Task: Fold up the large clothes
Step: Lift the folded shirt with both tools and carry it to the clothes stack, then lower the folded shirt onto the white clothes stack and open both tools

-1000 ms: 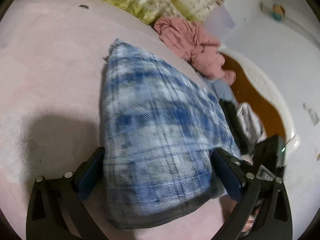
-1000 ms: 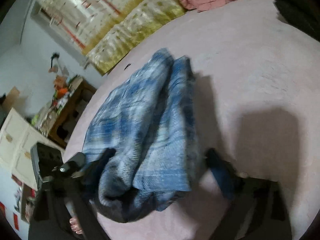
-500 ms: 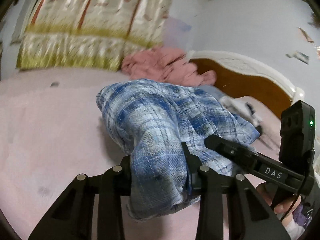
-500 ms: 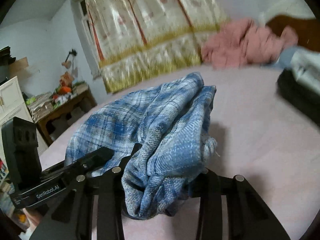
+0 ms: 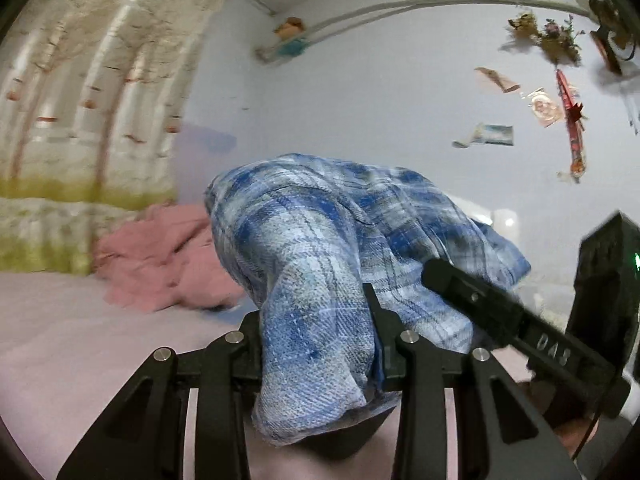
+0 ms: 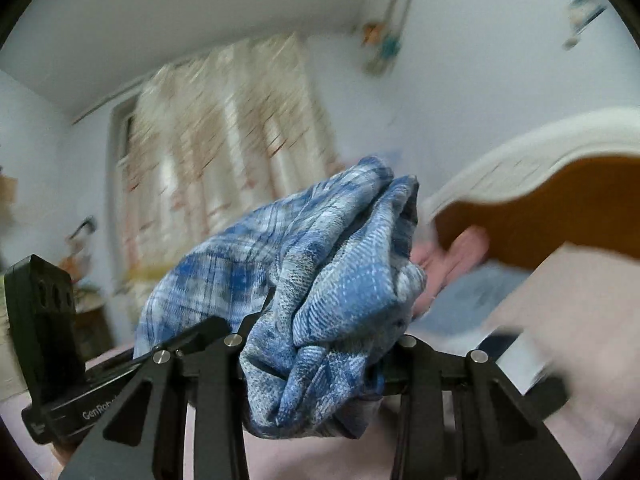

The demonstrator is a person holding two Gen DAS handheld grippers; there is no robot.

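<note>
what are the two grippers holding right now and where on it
Both hold the blue plaid garment: left hand-held gripper and right hand-held gripper each pinch a bunched end.

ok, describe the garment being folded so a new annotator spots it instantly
Start at the pink bed that fills the lower part of both wrist views. Bunched and lifted above it is the blue plaid shirt, clamped at one end by the left gripper and at the other by the right gripper. Unlike the plain pink garment heaped behind it, it is blue-and-white checked and is the only one held.
</note>
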